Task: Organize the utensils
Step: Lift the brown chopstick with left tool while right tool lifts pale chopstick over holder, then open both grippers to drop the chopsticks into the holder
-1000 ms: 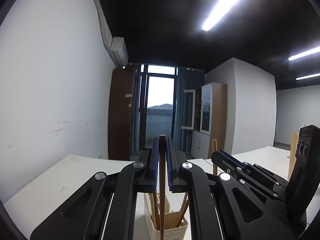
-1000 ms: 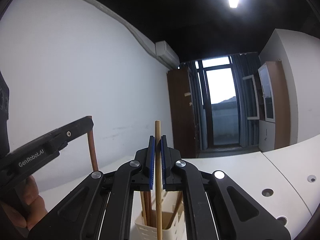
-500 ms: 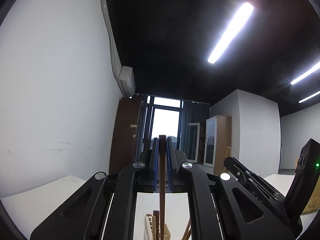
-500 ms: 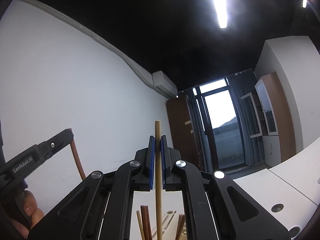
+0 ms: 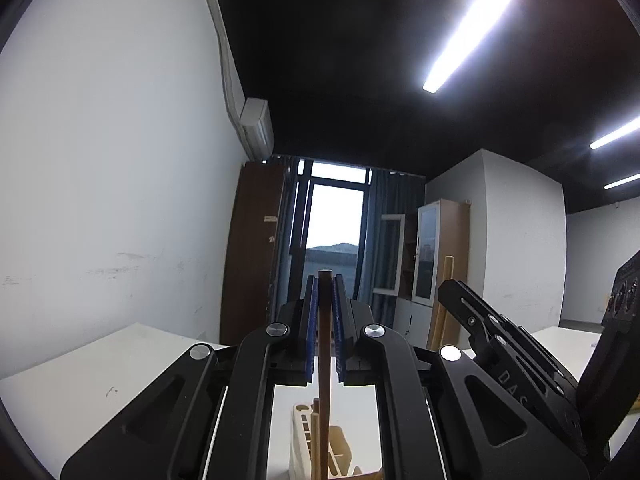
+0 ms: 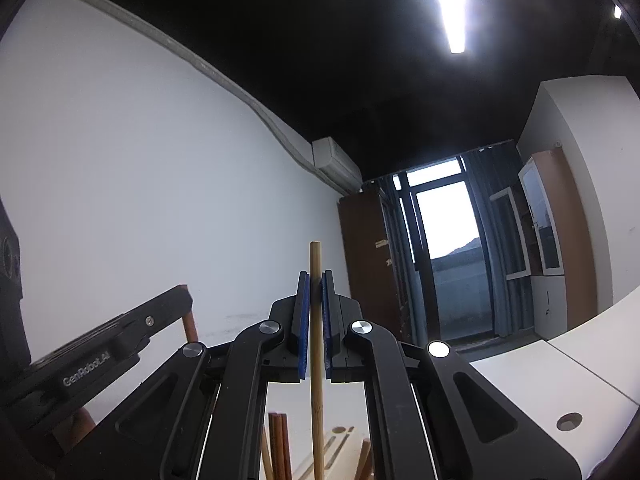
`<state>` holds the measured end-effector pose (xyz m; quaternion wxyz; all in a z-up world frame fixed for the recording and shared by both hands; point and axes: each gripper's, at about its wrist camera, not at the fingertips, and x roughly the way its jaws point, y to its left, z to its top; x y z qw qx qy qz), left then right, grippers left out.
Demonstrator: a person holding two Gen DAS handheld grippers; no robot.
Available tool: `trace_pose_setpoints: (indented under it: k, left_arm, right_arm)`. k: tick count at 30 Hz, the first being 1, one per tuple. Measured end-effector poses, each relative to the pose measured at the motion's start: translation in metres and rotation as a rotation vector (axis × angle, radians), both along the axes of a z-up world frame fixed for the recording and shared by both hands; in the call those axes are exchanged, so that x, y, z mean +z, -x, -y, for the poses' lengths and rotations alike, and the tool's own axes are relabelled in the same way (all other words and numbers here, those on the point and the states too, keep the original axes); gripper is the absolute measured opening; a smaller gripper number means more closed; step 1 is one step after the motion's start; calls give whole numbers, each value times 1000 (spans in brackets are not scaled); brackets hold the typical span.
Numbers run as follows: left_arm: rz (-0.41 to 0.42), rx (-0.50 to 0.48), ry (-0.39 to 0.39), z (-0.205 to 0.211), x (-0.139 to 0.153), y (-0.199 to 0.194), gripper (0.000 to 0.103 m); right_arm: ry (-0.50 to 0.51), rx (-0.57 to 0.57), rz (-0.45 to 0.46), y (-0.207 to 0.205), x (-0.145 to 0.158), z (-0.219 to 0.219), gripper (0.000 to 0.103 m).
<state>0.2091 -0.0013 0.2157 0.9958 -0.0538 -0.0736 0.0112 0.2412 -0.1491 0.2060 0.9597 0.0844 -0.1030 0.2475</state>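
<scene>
The left gripper (image 5: 324,300) has its blue fingers (image 5: 311,320) clenched on a dark brown chopstick (image 5: 324,360), which stands upright between them. The right gripper (image 6: 315,296) grips a light bamboo chopstick (image 6: 316,360) in the same way, also upright. Compared with half a second ago, both cameras have tipped down a little: the cream utensil holder (image 5: 320,448) shows more again at the bottom of the left view, below the dark chopstick, with other sticks already standing in it. One second ago the holder was seen much more fully, so the two grippers went up and now come back toward it. The white worktop (image 5: 100,372) lies around the holder. I judge that both chopsticks are lifted above the holder and not yet placed in it; the next step probably needs to aim each tip into a free slot
</scene>
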Motion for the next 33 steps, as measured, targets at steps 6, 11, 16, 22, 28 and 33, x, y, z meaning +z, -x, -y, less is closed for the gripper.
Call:
trace_pose_setpoints:
  k: [6, 11, 16, 22, 28, 33]
  left_arm:
    - [-74, -25, 4, -1, -7, -10, 7]
    - [-104, -37, -13, -1, -12, -9, 7]
    - [-117, -43, -38, -1, -16, -10, 7]
    - [-157, -87, -6, -14, -22, -19, 7]
    - [-175, -97, -3, -19, -28, -18, 7]
    - [-191, -113, -7, -20, -30, -17, 7]
  right_arm:
    - [3, -2, -51, -7, -9, 2, 6]
    - [19, 2, -78, -7, -14, 4, 6]
    - [22, 9, -108, -7, -16, 8, 6]
    - [51, 14, -108, 2, -23, 5, 7]
    - [88, 2, -132, 5, -31, -1, 7]
    - [117, -6, -153, 6, -35, -2, 7]
